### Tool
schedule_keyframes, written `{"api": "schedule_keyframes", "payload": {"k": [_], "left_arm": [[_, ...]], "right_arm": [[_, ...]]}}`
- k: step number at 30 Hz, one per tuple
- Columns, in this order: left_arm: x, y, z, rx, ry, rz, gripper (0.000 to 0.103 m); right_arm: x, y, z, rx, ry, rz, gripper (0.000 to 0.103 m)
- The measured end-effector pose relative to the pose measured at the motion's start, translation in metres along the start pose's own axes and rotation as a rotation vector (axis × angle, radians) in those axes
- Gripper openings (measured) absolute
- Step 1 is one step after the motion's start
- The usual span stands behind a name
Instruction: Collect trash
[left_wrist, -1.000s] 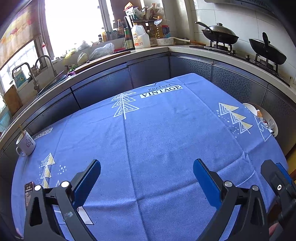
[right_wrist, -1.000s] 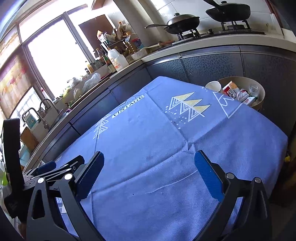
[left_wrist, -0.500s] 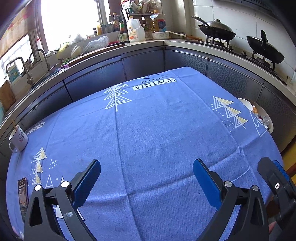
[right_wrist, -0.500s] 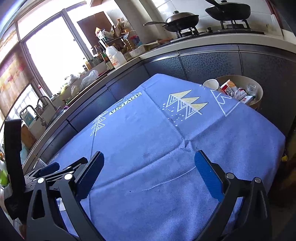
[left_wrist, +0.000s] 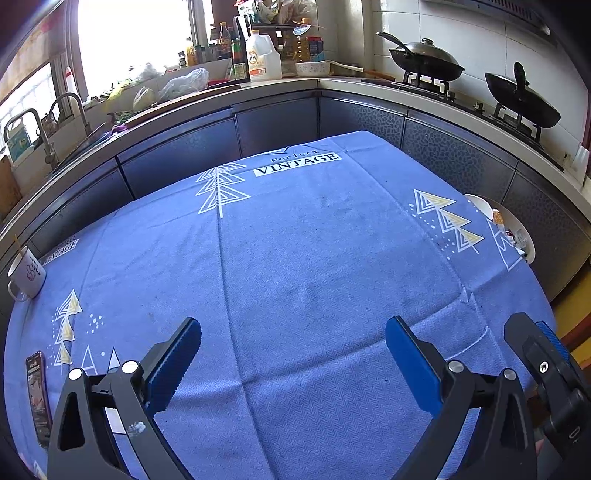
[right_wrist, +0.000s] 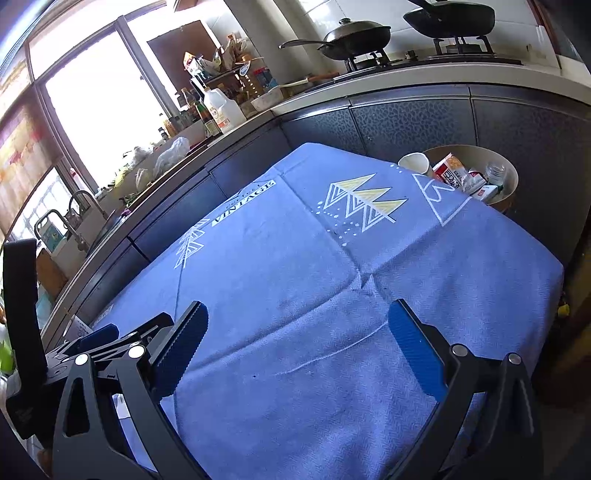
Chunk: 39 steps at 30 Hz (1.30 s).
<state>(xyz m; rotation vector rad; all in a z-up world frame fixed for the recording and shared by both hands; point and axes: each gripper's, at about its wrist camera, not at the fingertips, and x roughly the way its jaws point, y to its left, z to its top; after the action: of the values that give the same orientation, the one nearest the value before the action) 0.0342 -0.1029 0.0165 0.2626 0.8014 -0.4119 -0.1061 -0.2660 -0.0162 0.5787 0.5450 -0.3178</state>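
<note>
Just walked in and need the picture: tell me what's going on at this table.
A person is collecting trash with two handheld grippers. The left gripper and right gripper hover open and hold nothing above the blue tablecloth. The bin past the table's far corner already holds a cup and wrappers. On the cloth, a mug and phone remain.

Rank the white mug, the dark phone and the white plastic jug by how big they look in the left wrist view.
1. Dark phone, the longest shape, though it lies nearest the camera.
2. White plastic jug and white mug: they look alike in size, and the jug stands much farther back, so I will not rank them.
</note>
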Motion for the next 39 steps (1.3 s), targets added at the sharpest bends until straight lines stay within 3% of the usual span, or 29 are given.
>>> {"api": "schedule_keyframes", "payload": {"k": [39], "left_arm": [[-0.002,-0.018,0.000,0.066,-0.015,0.063,0.099]], "right_arm": [[-0.002,-0.013,0.004,0.051,-0.018,0.013,0.097]]}}
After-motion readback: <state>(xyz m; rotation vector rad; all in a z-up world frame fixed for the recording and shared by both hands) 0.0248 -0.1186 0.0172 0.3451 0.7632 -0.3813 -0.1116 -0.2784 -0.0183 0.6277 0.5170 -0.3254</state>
